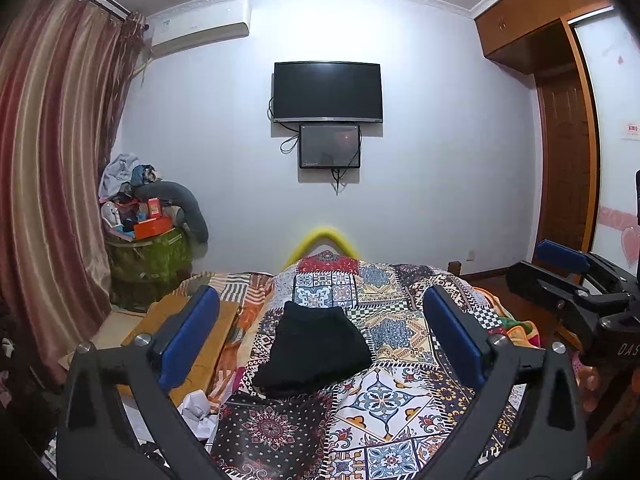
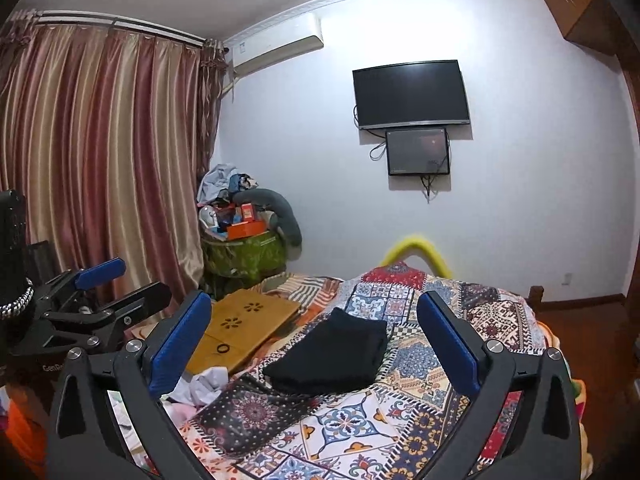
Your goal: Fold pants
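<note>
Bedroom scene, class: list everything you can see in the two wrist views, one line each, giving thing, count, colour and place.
pants: one, black, folded, lying on the quilt
quilt: one, multicoloured patchwork, covering the bed
wooden lap desk: one, tan, on the bed left of the pants
television: one, black, on the wall
small screen: one, black, under the television
air conditioner: one, white, high on the wall
curtain: one, striped red and gold, left side
cluttered bin: one, green, in the corner
wardrobe: one, brown, right side
left tool: one, black with blue pads, open, empty
right tool: one, black with blue pads, open, empty
</note>
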Motion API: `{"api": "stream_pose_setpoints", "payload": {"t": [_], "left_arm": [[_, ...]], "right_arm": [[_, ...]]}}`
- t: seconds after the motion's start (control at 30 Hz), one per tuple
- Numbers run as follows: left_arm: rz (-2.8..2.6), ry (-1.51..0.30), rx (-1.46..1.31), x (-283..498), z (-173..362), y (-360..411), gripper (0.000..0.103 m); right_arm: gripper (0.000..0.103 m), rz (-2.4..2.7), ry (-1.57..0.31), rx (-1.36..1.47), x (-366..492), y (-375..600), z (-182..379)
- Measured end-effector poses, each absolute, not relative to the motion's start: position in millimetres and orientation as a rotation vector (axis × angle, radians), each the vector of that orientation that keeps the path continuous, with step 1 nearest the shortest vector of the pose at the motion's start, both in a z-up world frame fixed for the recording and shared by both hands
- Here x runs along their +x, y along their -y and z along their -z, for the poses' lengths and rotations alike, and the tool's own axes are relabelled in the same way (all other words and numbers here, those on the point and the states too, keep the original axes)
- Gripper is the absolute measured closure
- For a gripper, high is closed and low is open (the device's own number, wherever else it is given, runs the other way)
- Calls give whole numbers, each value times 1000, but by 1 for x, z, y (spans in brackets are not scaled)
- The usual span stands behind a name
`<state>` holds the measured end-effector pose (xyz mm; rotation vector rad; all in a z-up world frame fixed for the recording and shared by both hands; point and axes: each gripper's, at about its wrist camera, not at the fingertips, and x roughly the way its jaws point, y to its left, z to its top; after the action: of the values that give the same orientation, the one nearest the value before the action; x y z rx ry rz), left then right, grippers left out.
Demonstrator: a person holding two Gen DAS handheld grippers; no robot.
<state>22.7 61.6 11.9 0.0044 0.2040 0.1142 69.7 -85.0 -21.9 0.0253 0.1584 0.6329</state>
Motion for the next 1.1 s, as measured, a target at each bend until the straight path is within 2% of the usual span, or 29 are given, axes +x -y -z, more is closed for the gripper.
{"api": "stream_pose_setpoints", "payload": {"t": [1.1], "left_arm": [[-112, -234, -18, 35, -2, -67, 0]], "right_arm": [[1, -619, -204, 37, 69, 84, 23]]}}
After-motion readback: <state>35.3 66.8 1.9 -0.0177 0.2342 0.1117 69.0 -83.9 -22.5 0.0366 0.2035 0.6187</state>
